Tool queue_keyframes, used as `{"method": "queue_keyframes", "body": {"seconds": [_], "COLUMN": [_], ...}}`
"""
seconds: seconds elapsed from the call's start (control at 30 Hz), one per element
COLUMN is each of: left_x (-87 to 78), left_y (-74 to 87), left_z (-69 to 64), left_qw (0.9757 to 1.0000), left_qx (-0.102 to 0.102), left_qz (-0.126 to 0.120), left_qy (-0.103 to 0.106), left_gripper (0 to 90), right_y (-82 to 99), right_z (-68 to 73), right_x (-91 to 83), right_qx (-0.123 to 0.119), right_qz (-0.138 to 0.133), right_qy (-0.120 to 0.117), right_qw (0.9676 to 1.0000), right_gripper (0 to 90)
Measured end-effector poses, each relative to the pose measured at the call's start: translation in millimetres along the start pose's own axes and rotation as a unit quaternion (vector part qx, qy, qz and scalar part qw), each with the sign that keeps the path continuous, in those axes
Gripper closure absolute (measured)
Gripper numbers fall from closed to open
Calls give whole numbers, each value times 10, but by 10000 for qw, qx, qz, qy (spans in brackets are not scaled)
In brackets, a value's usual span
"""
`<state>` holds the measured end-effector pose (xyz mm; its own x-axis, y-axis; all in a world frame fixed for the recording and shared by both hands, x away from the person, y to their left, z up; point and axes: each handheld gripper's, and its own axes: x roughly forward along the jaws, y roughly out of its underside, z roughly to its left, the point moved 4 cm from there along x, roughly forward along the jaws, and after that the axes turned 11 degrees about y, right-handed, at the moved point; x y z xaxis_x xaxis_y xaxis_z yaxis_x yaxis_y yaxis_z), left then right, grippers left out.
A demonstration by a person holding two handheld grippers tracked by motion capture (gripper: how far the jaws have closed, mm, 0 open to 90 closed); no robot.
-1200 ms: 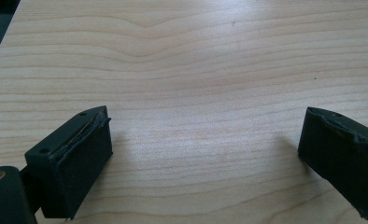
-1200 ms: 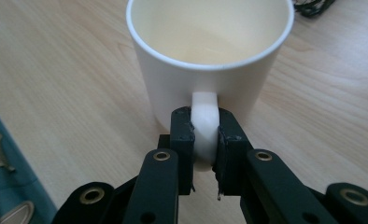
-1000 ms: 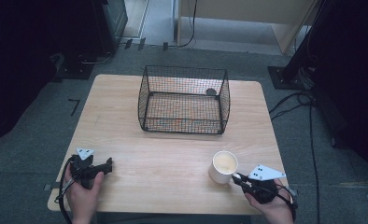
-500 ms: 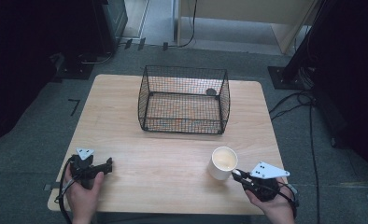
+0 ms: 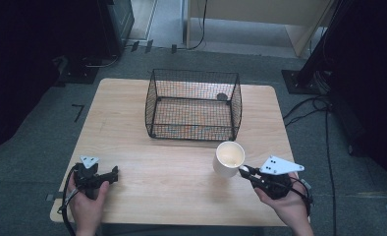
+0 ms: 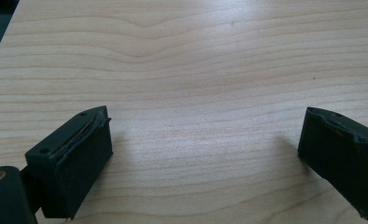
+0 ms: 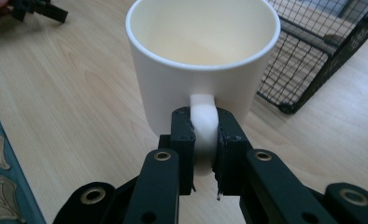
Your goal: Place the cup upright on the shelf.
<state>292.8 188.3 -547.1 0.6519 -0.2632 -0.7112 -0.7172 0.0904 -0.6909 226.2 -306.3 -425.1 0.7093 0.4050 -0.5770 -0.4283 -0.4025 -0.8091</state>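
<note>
Jaws of the right hand-held gripper (image 7: 204,154) are closed on the handle of a white mug (image 7: 203,60), one pad on each side of the loop, so the lower part of the handle is hidden between them. The mug stands upright directly ahead of this hand-held gripper, open mouth up, and its bottom is cut off by the jaws in the right gripper view, so I cannot tell if it touches the bench (image 5: 147,187) or is a little above it. In the high view the mug (image 5: 229,158) is just in front of the right hand-held gripper (image 5: 244,171), and beyond it, near but apart, is a black wire basket (image 5: 194,104); something small and dark at its far side is hard to make out. The left hand-held gripper (image 6: 205,158) has its jaws wide apart with nothing between them, only bare wood, and its right jaw is cut off by the frame edge. In the high view it (image 5: 114,173) rests low at the near edge, well apart from the mug.
</note>
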Motion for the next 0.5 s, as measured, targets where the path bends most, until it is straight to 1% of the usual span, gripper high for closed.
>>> {"method": "queue_keyframes", "body": {"seconds": [0.03,0.07,0.1,0.17,0.2,0.27,0.37,0.4,0.43,0.5], "left_x": [0,0,0,0,0,0,0,0,0,0], "left_y": [0,0,0,0,0,0,0,0,0,0], "left_z": [0,0,0,0,0,0,0,0,0,0], "left_qw": [10000,10000,10000,10000,10000,10000,10000,10000,10000,10000], "left_qx": [3,3,5,5,5,3,5,5,5,2], "left_qz": [0,0,1,1,1,0,1,2,2,0], "left_qy": [2,2,1,1,2,2,2,3,3,2], "left_gripper": [28,28,28,28,28,28,29,28,29,28], "right_y": [-75,-75,-156,-188,-287,-323,-478,-569,-569,-658], "right_z": [-5,-5,-7,-5,0,0,12,19,19,22], "right_x": [8,8,13,12,16,19,26,29,29,37], "right_qx": [-46,-46,-109,-111,-153,-182,-244,-275,-275,-307], "right_qz": [-20,-20,-70,-80,-124,-151,-226,-278,-278,-307], "right_qy": [16,16,4,2,-19,-24,-41,-57,-57,-56], "right_qw": [10000,10000,9999,9999,9998,9997,9994,9992,9992,9990], "right_gripper": [809,809,809,810,810,809,810,810,810,810]}}
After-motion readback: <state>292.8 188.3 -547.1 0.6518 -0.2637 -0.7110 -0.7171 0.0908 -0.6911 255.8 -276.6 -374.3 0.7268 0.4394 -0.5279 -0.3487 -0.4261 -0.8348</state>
